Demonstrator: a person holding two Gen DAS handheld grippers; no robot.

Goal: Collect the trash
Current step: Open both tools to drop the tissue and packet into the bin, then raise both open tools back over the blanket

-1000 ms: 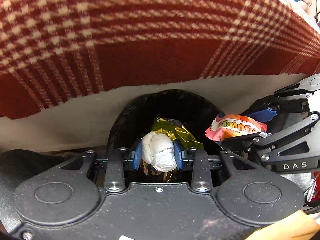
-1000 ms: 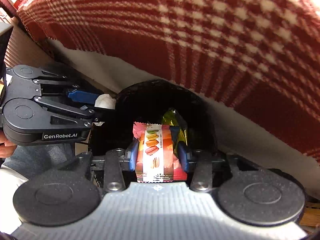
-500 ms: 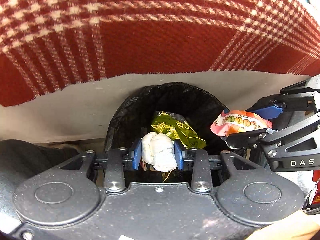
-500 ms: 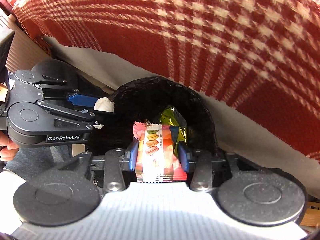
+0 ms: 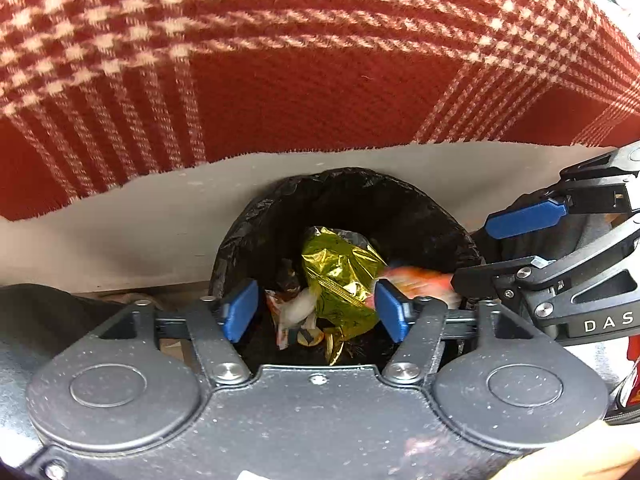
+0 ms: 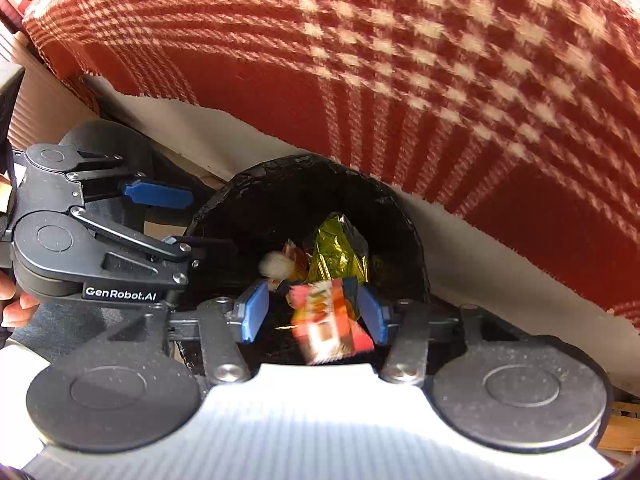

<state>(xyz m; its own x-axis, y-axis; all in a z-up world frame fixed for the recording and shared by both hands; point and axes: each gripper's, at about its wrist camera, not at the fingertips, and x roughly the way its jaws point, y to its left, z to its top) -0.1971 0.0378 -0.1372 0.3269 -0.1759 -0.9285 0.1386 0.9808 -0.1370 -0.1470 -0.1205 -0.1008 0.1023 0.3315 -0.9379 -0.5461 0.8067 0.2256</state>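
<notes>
Between our left gripper's (image 5: 316, 312) blue pads (image 5: 240, 314), jaws opening, a white paper ball (image 5: 298, 308) drops free; our right gripper (image 6: 314, 312) opening too, snack packet (image 6: 328, 326) falling loose; below, black bin (image 5: 432, 216), gold wrapper (image 5: 340, 272) inside, red checked cloth (image 5: 280, 60) behind.

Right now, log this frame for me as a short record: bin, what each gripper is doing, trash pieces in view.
bin: black-lined trash bin, below both grippers
left gripper: jaws opening, pads clear of white tissue wad, which is blurred, dropping
right gripper: jaws opening, pads clear of orange snack packet, also blurred
already in bin: gold foil wrapper
backdrop: red plaid cloth
</notes>
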